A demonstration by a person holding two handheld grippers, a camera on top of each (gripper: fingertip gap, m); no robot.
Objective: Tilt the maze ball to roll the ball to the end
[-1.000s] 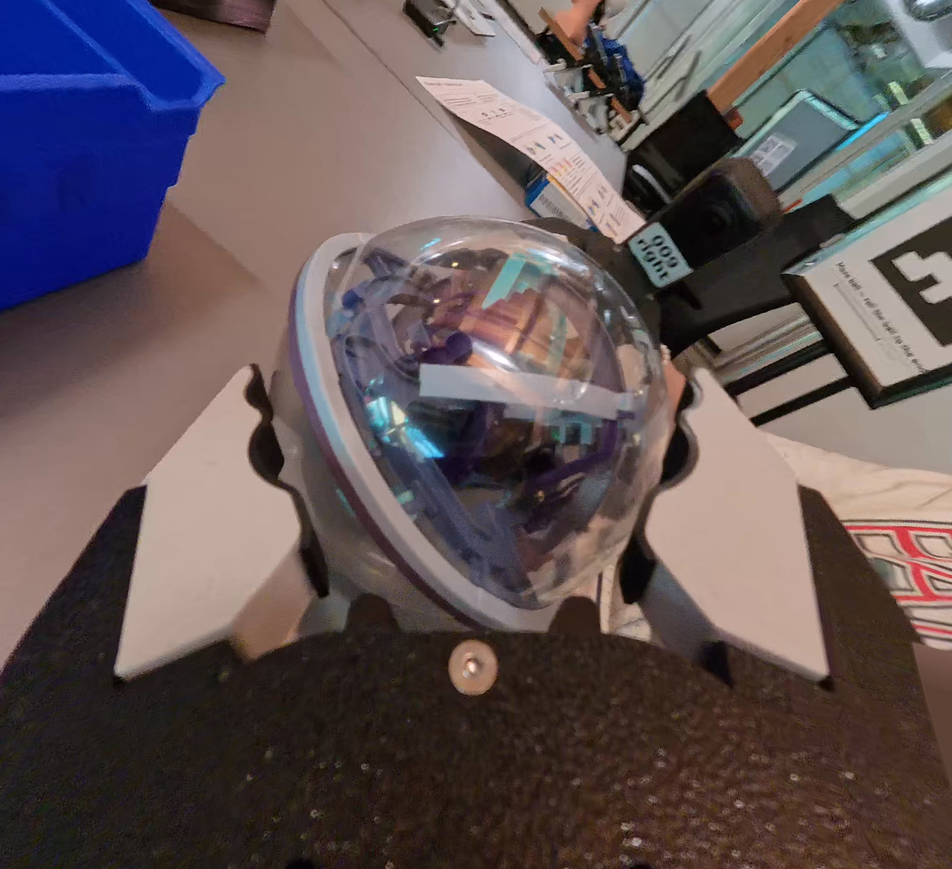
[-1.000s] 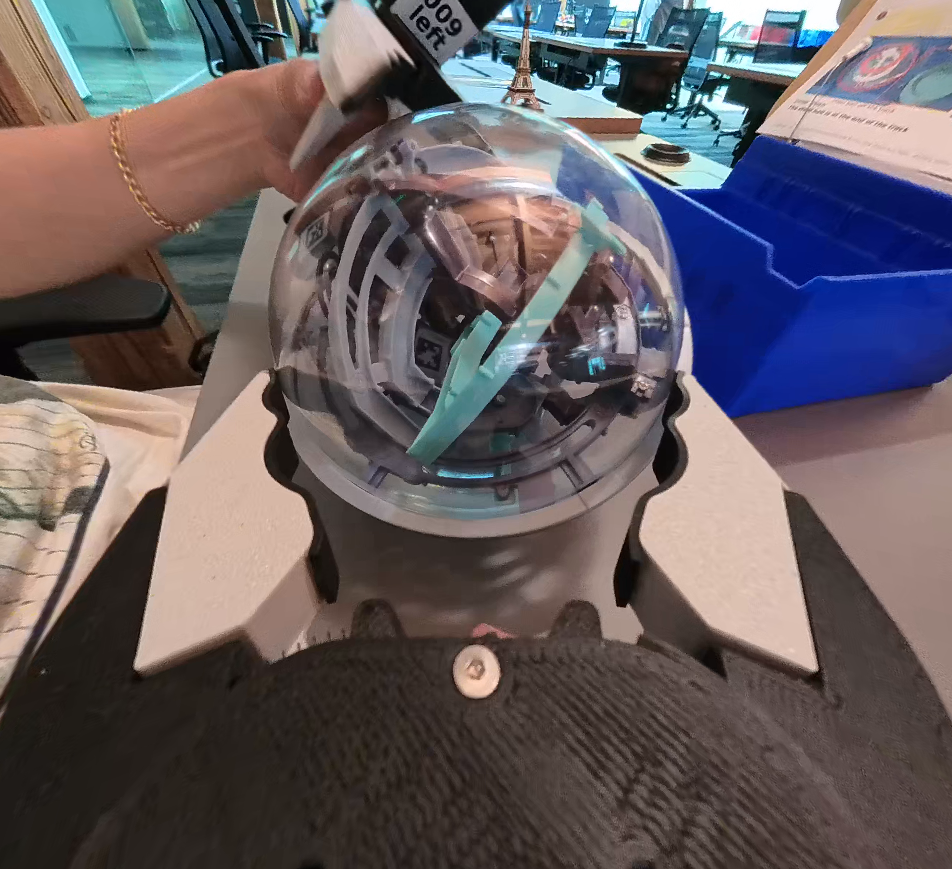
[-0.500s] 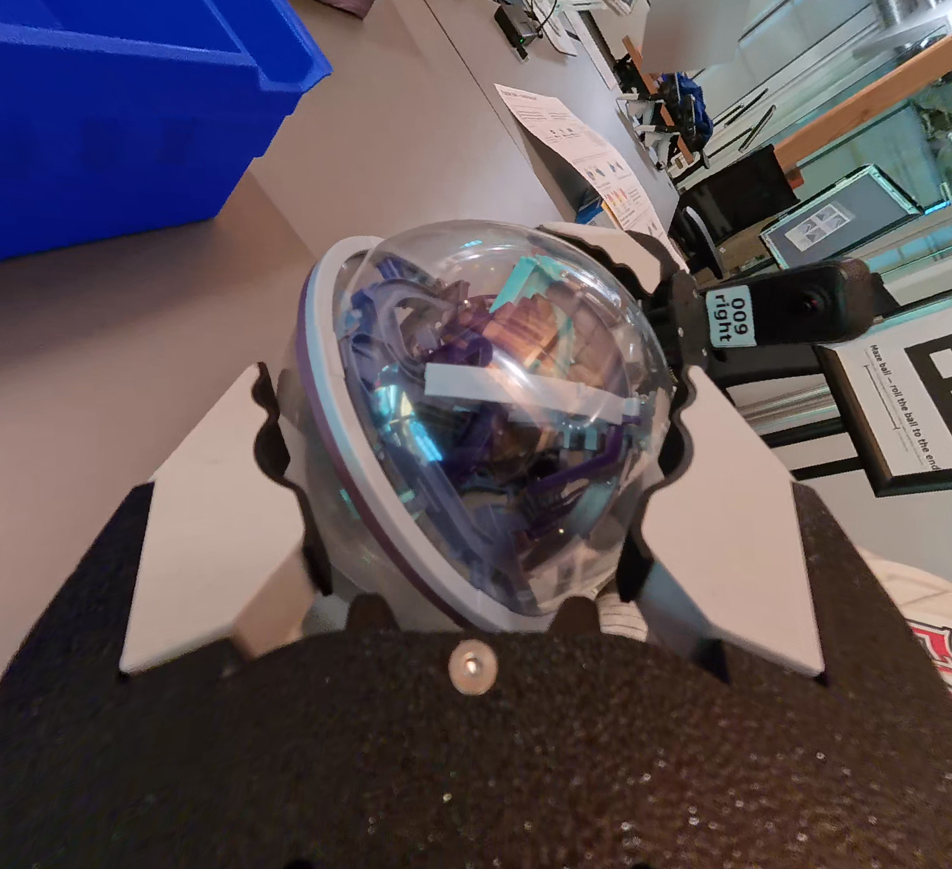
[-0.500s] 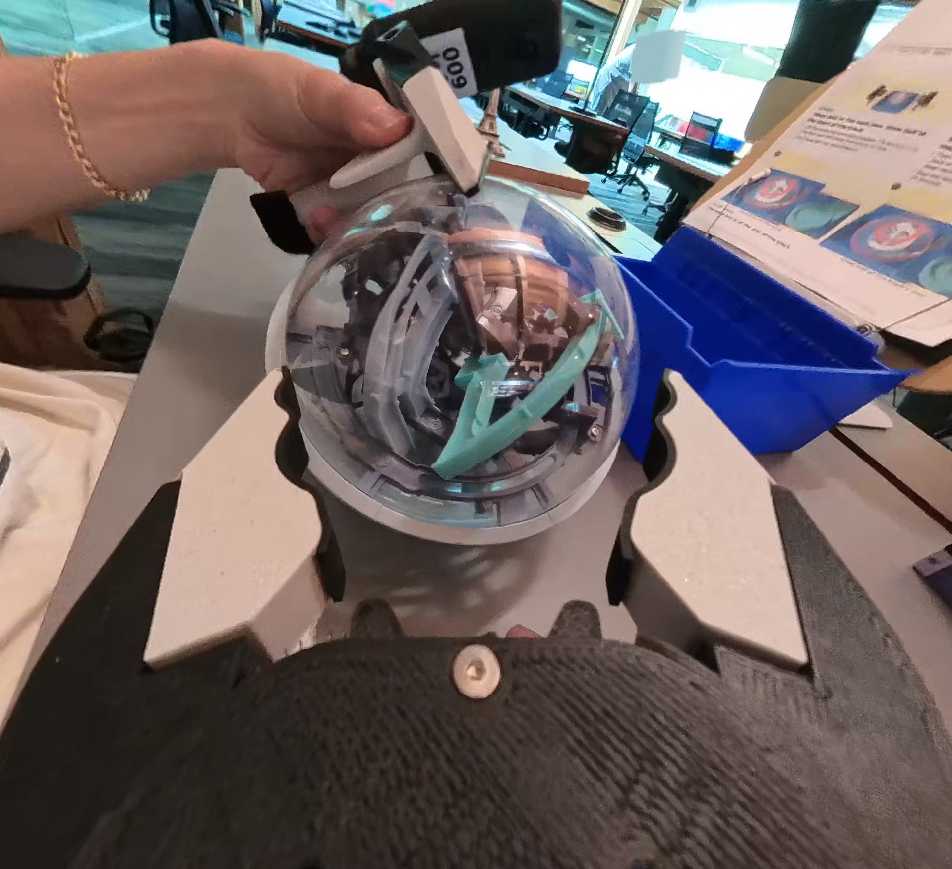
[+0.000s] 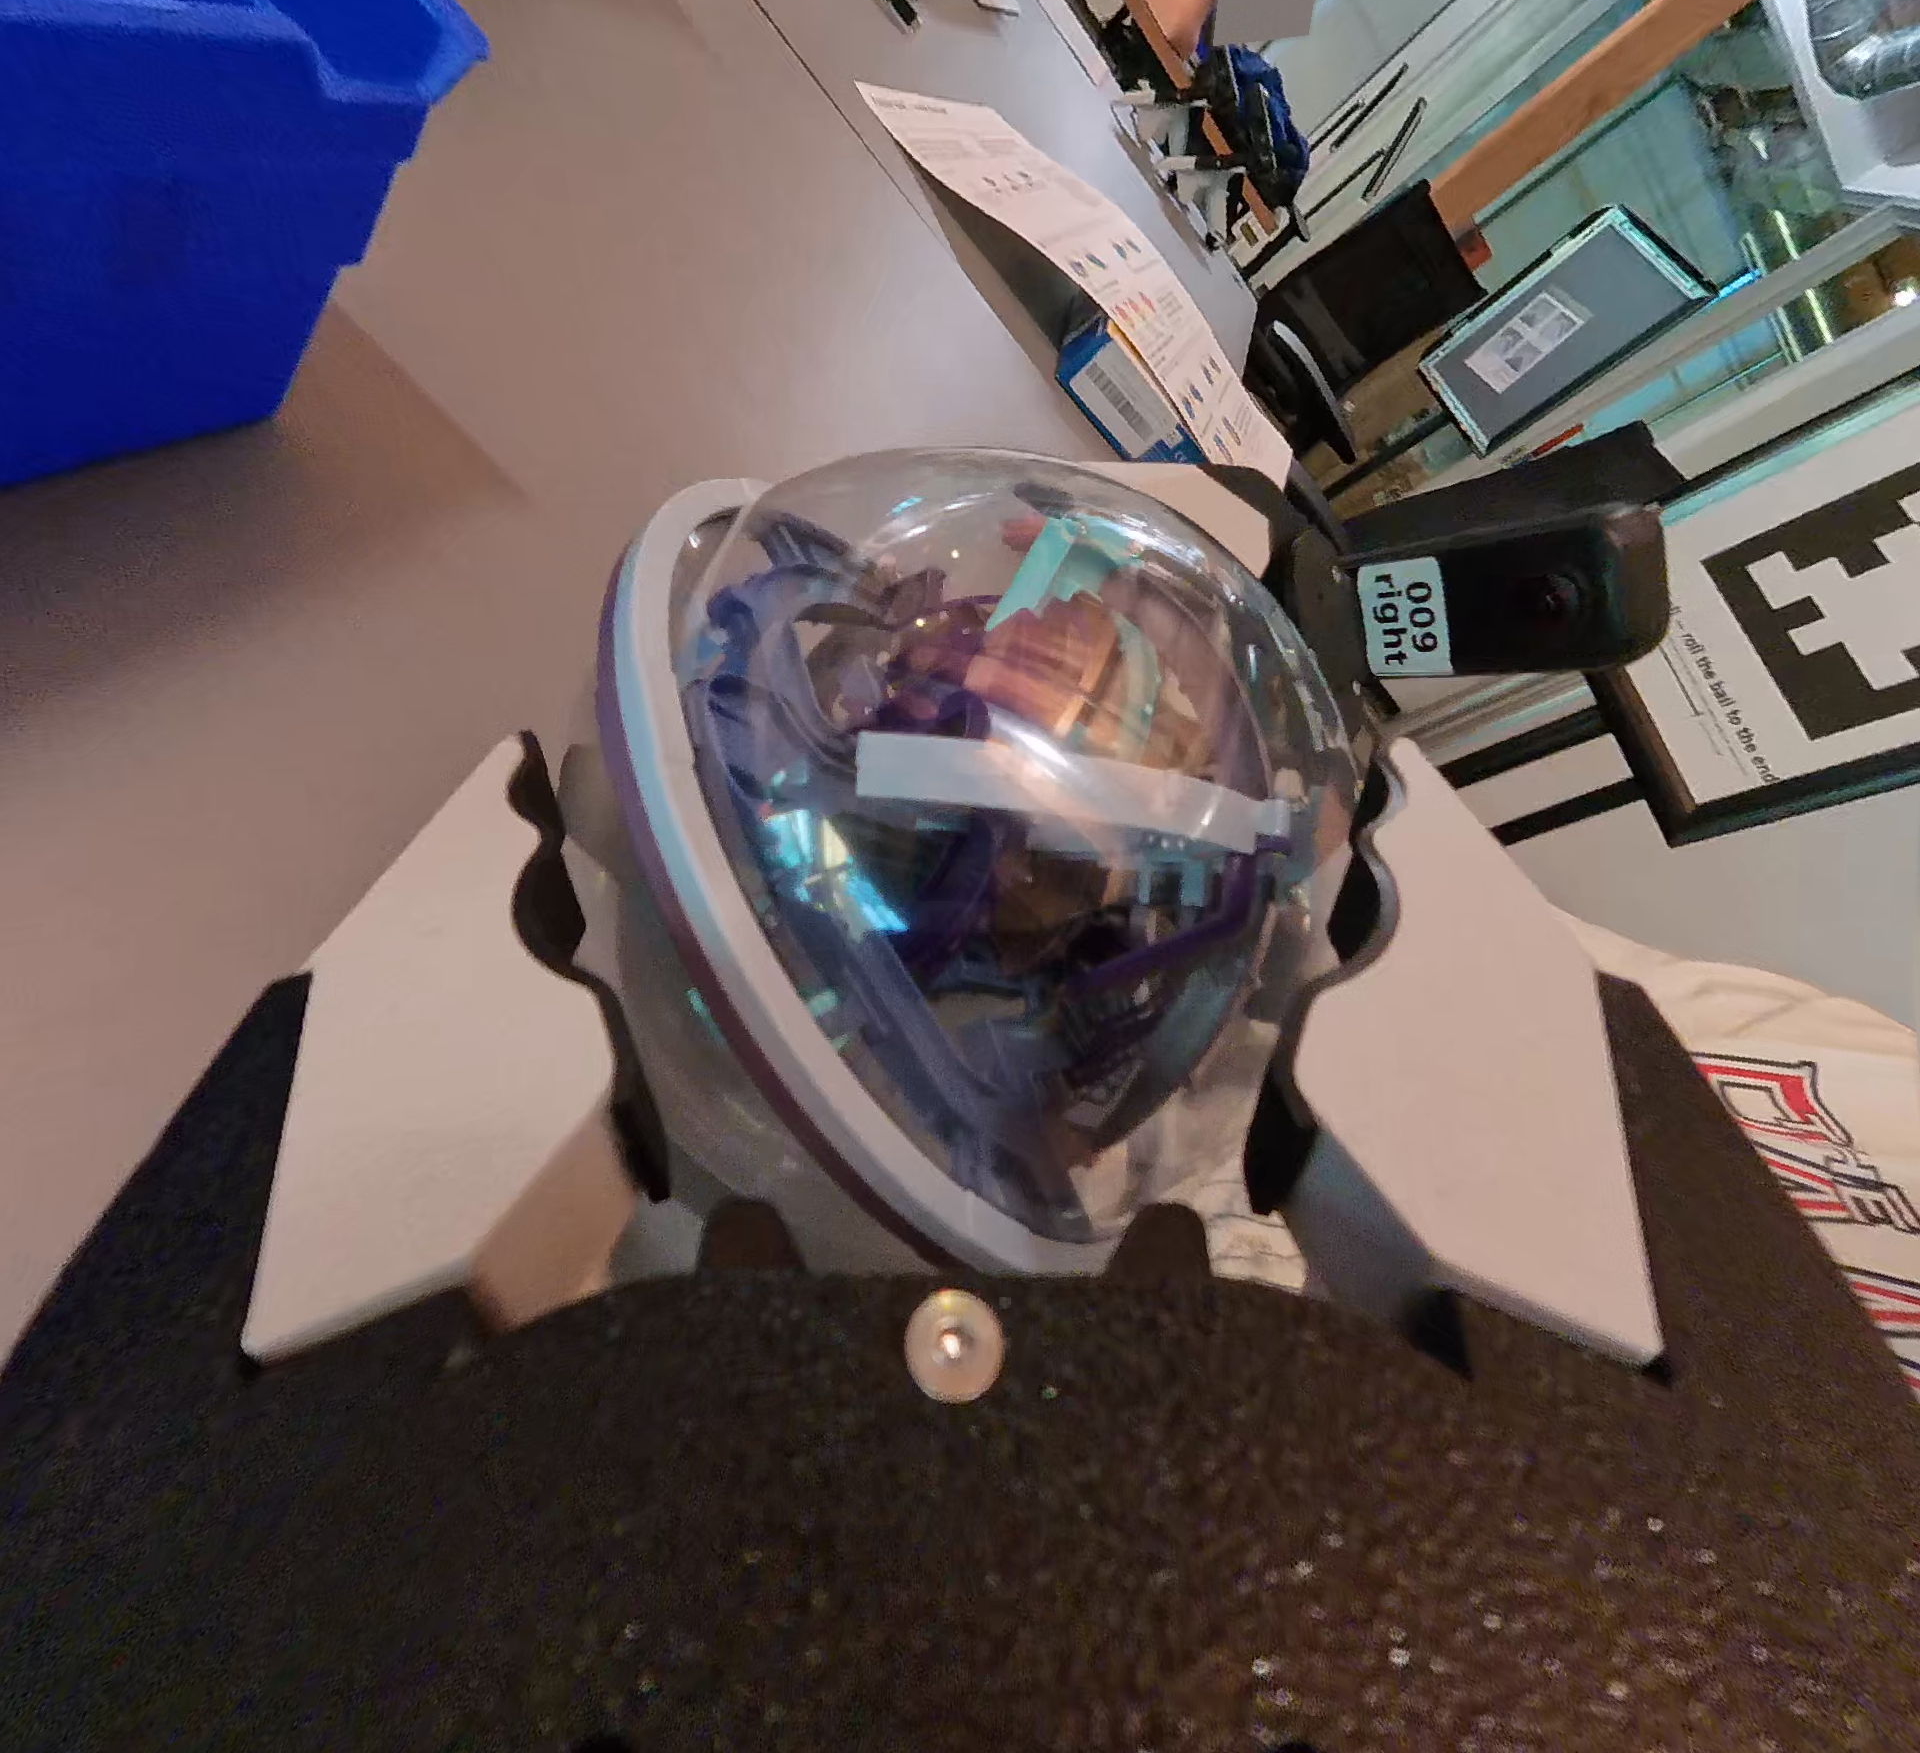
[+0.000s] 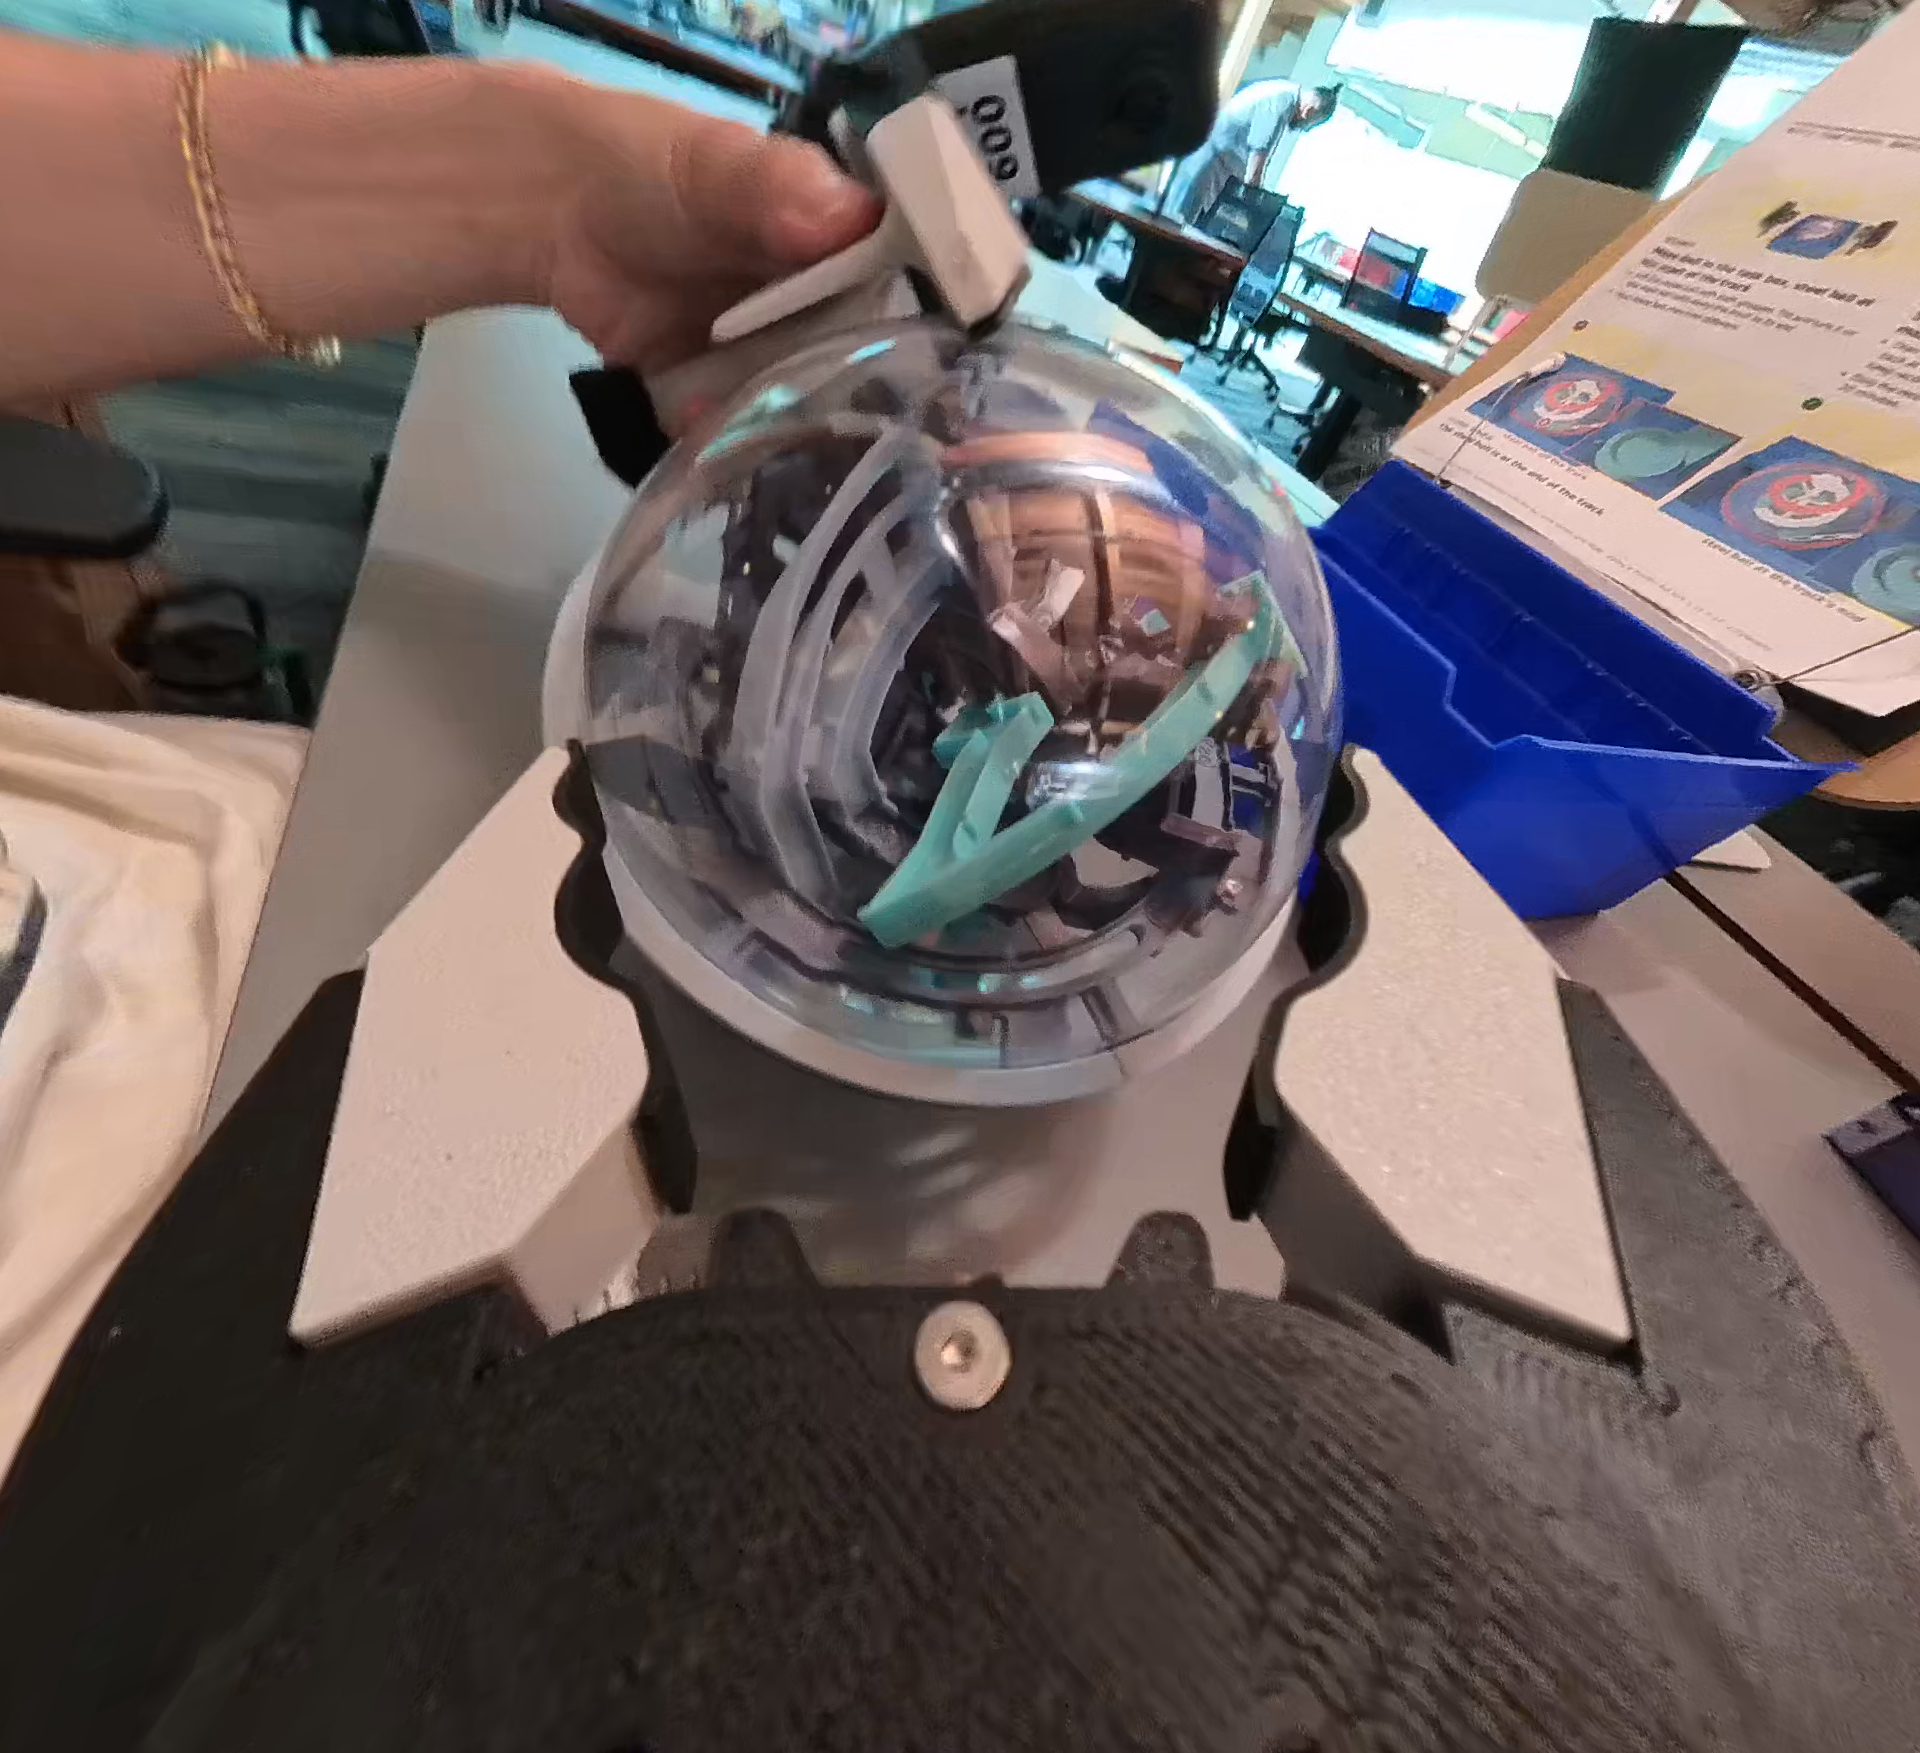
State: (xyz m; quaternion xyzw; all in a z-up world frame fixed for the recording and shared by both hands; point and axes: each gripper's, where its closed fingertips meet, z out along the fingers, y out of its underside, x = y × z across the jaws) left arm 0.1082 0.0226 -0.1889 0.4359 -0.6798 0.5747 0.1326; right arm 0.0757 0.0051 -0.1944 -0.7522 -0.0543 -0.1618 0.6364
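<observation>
Grey surface point(image 5: 727, 176) carries a blue bin point(image 5: 177, 145) at the rear. Maze ball point(image 5: 977, 830) sits tilted above the surface, clamped between both grippers: left hand-held gripper point(image 5: 961, 882) grips its sides, right hand-held gripper point(image 6: 961, 882) likewise from the opposite side. Small ball inside: cannot tell.

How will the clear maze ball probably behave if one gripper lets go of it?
The maze ball is round with a glossy shell, so it would likely slip or roll; the left gripper and right gripper touch it only at their notched fingers. The shell looks rigid, not squeezable. It seems mostly hollow, thin tracks inside, so probably light.
</observation>
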